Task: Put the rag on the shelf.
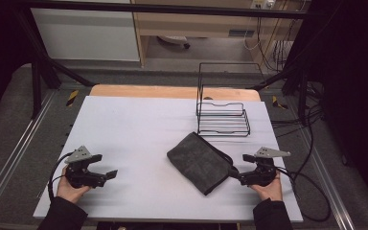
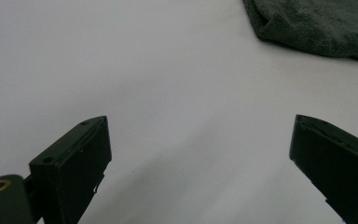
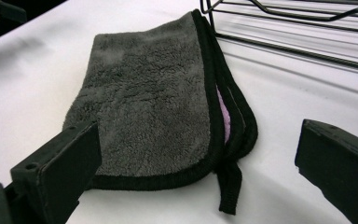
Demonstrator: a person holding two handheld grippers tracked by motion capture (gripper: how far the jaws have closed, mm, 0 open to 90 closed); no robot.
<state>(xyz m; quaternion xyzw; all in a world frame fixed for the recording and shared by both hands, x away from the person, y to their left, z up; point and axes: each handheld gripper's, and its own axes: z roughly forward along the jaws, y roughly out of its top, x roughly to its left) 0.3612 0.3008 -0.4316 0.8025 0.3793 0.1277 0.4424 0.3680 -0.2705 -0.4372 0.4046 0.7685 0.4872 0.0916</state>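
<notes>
Two grippers rest low, jaws apart: left gripper (image 1: 106,176) on bare table (image 1: 124,129), right gripper (image 1: 236,178) beside the towel (image 1: 199,161). Likely best: pinch its bound near corner squarely.

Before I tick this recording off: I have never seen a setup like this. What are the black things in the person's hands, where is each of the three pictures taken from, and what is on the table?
No robot arm here: a person holds a hand-held two-jaw gripper in each hand. The high view looks down from above the person's side of the table; the left gripper shows at the left, the right gripper at the right. The other two pictures come from cameras riding on the grippers, looking along their black jaws.

On the white table lies a folded grey towel with black edging; the right gripper view shows a bit of pink between its layers and a short black loop at one corner. Behind it stands an empty black wire rack.

Both grippers are open and hold nothing. The right one's jaws point at the towel's near corner; the left one is over bare table, the towel farther off.
</notes>
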